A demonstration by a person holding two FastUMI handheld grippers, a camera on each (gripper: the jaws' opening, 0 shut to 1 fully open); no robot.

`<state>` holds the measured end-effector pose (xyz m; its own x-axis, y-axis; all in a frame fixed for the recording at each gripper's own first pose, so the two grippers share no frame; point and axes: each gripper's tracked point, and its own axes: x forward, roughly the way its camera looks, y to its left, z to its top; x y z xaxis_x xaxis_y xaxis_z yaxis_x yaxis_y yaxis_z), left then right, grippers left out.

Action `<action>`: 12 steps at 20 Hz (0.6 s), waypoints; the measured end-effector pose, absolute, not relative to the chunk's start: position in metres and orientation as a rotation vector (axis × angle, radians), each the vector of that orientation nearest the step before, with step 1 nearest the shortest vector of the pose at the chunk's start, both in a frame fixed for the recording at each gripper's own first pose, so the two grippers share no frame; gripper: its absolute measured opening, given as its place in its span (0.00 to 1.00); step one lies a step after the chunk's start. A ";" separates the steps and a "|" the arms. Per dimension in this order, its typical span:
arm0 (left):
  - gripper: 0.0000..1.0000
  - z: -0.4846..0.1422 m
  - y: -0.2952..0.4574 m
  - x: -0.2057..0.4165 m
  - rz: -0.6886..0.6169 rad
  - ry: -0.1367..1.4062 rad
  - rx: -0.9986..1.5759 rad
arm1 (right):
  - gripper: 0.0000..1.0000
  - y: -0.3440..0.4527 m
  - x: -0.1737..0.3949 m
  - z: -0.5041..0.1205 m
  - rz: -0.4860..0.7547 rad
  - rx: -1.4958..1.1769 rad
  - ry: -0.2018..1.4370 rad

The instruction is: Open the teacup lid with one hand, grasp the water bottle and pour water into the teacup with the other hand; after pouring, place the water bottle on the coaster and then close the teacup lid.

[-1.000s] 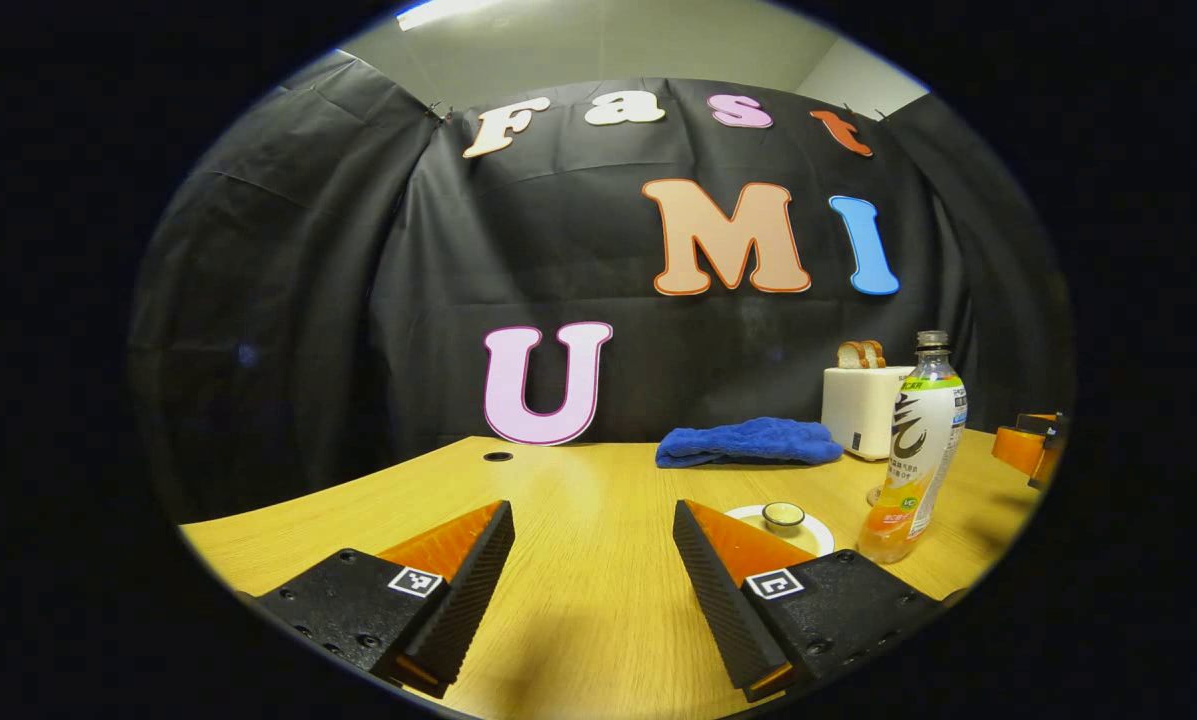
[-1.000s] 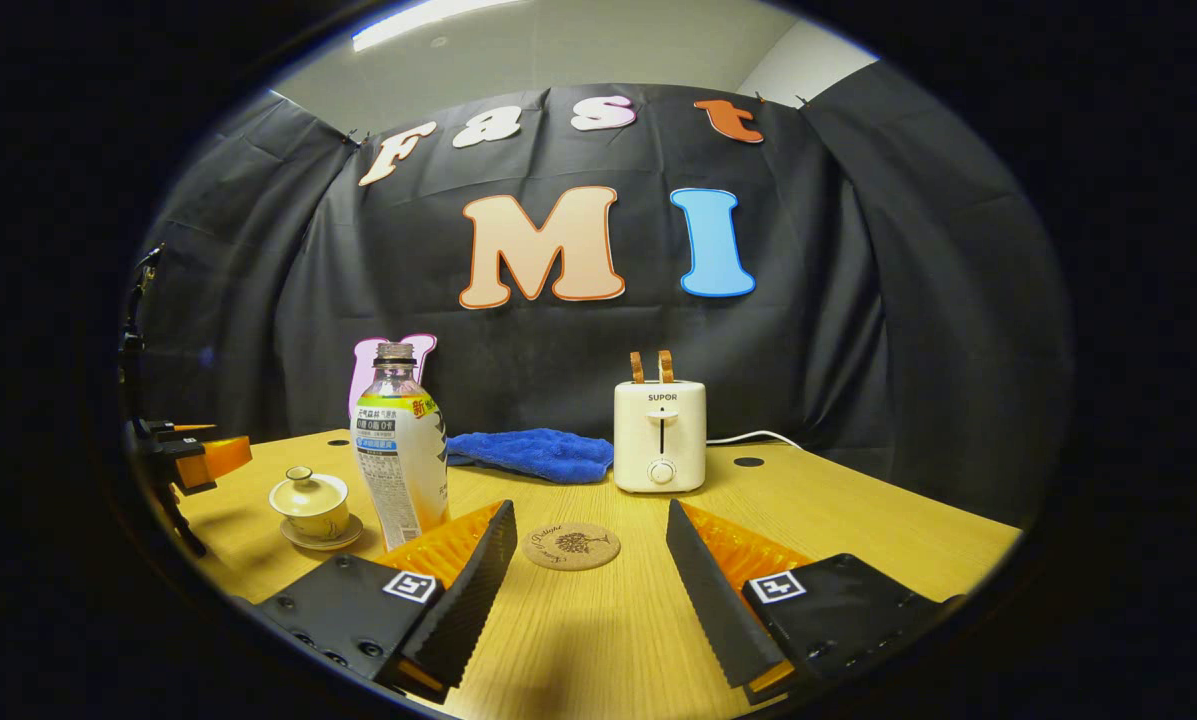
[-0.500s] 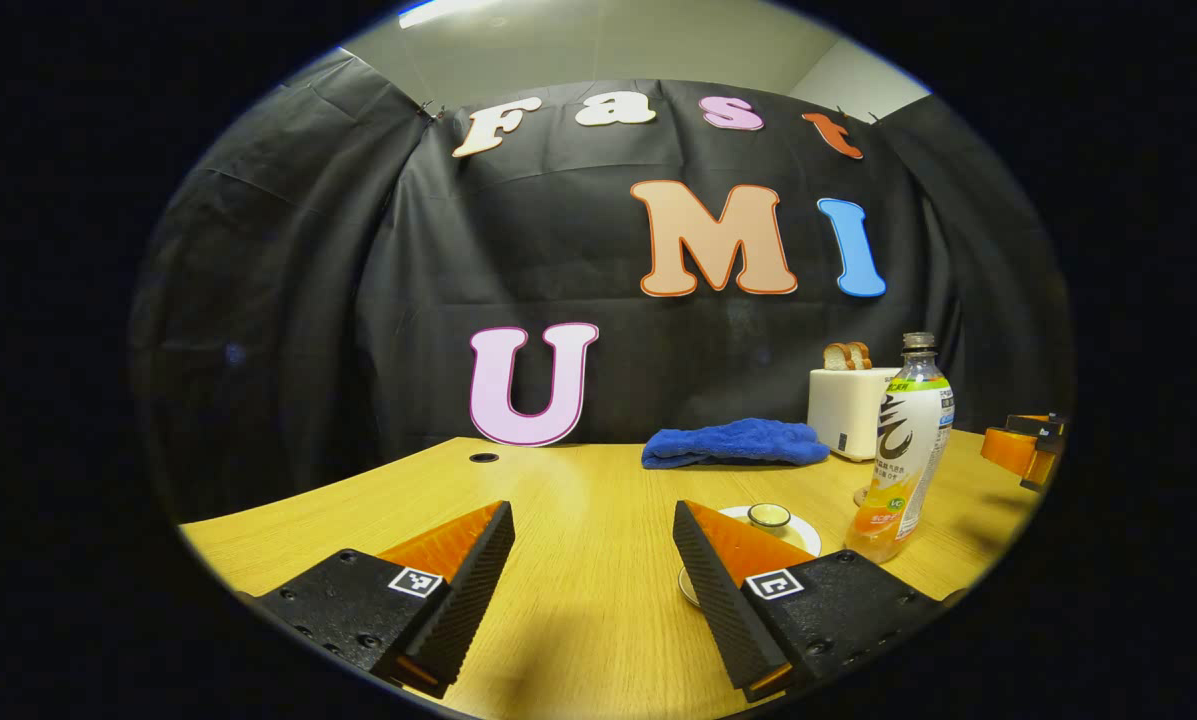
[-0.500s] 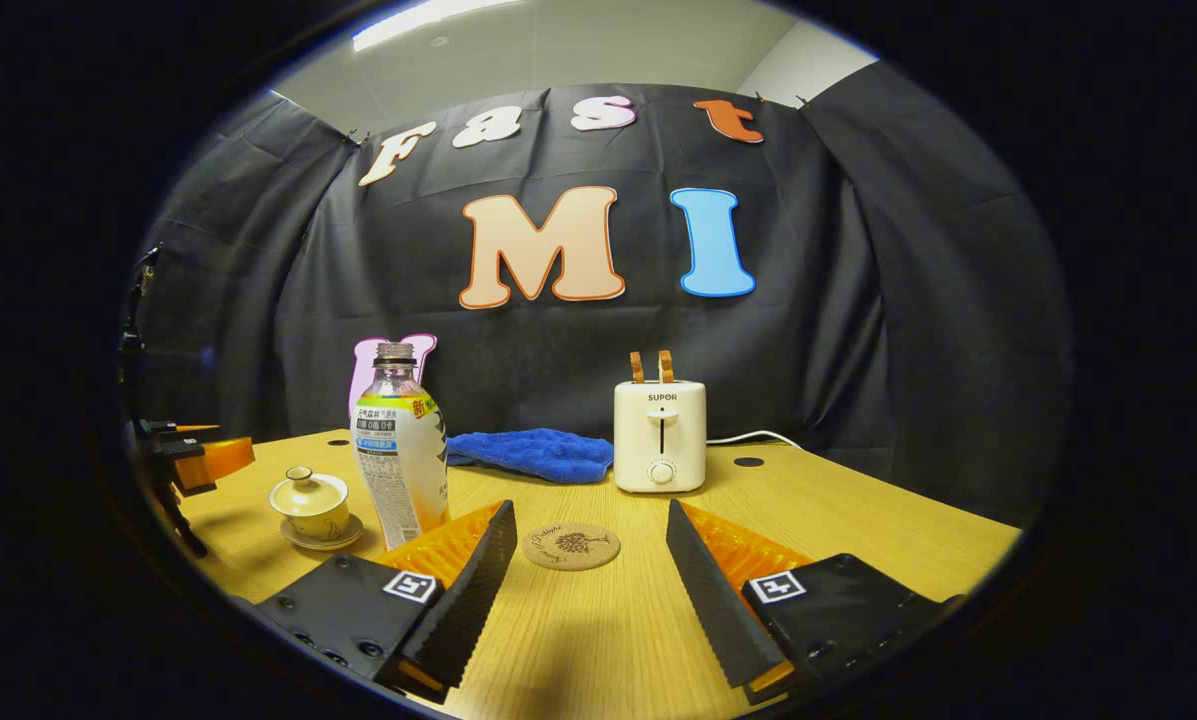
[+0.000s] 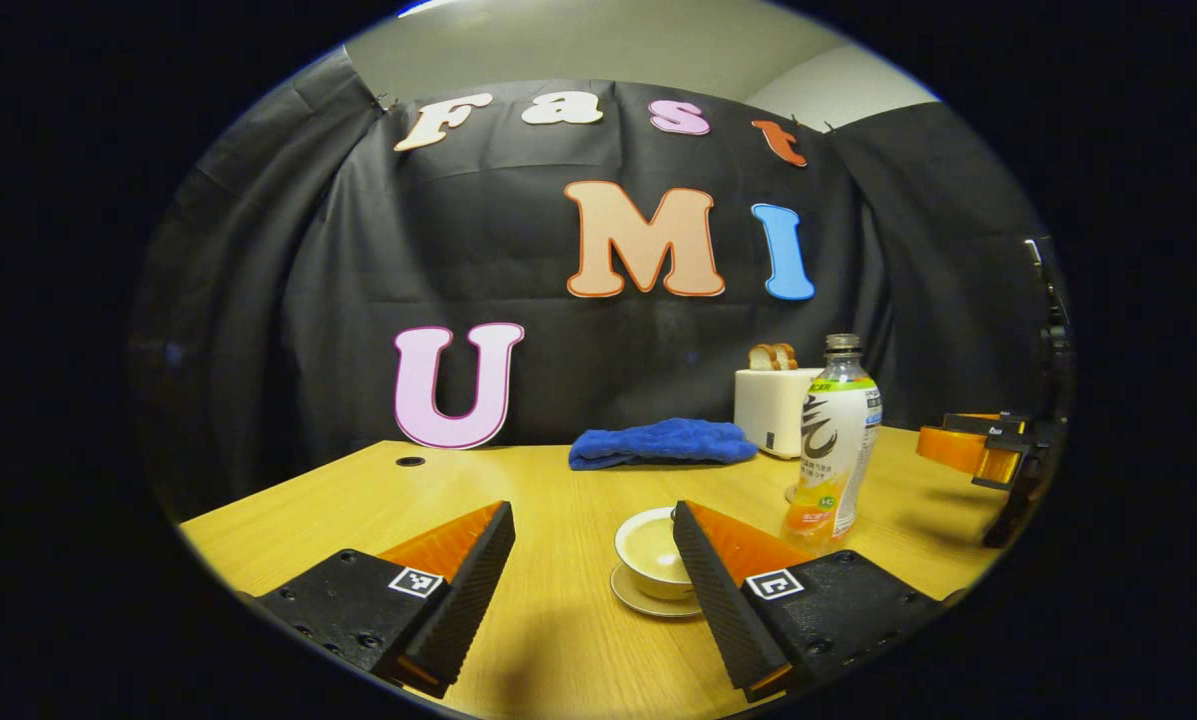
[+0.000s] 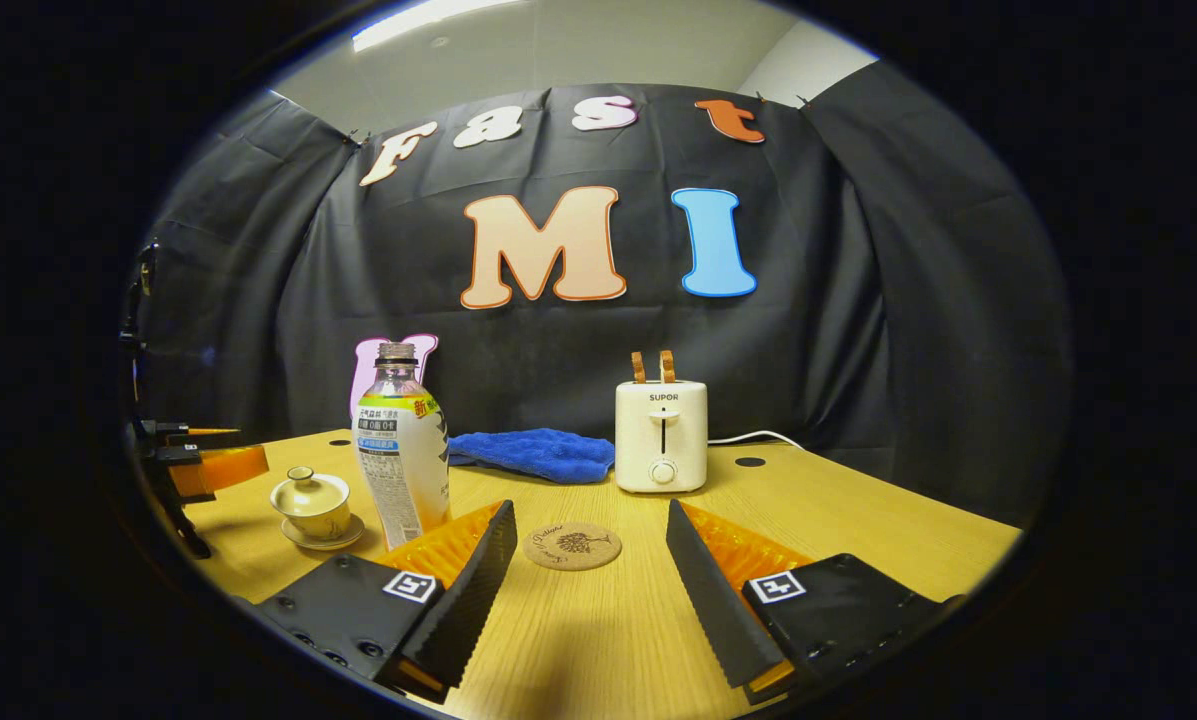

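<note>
Left gripper view showed the left tongs [image 5: 590, 560] spread wide and empty, the lidded teacup [image 5: 651, 552] on the desk [image 5: 558, 480] just ahead, against the right-hand finger. Right tongs [image 6: 588, 565] likewise gaped empty, the upright water bottle [image 6: 401, 450] ahead to their left.

Quick count of what's on the light wooden table [image 6: 858, 520]: one cream lidded teacup [image 6: 310, 497] sitting on one matching saucer [image 6: 322, 537], one clear plastic water bottle with a printed label [image 6: 401, 450], one round cork coaster [image 6: 572, 547], one crumpled blue towel [image 6: 535, 453], and one white toaster [image 6: 661, 435] with two slices of bread [image 6: 651, 366] sticking out of it. Two round holes in the tabletop [image 6: 749, 462] too.
</note>
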<state>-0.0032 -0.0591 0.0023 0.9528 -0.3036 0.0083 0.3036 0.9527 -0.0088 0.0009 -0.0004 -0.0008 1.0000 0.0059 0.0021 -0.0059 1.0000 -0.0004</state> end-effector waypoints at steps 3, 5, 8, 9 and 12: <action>0.93 0.002 -0.078 -0.003 -0.396 -0.006 -0.012 | 0.94 0.000 0.002 -0.001 0.006 0.000 -0.002; 0.94 0.003 -0.089 -0.003 -0.454 -0.008 -0.014 | 0.94 0.000 0.001 -0.001 0.006 0.000 -0.002; 0.94 0.002 -0.098 0.001 -0.484 -0.003 -0.016 | 0.99 0.000 0.001 -0.001 0.006 0.000 -0.002; 0.94 0.002 -0.100 0.002 -0.487 -0.001 -0.016 | 0.96 0.000 0.001 -0.001 0.006 0.000 -0.002; 0.94 -0.002 -0.109 0.009 -0.504 0.020 -0.007 | 0.94 -0.001 0.002 -0.001 0.006 0.000 -0.002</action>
<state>0.0093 -0.1090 -0.0019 0.8754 -0.4832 -0.0172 0.4830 0.8755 -0.0116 0.0017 -0.0006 -0.0012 1.0000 0.0060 0.0018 -0.0060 1.0000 -0.0003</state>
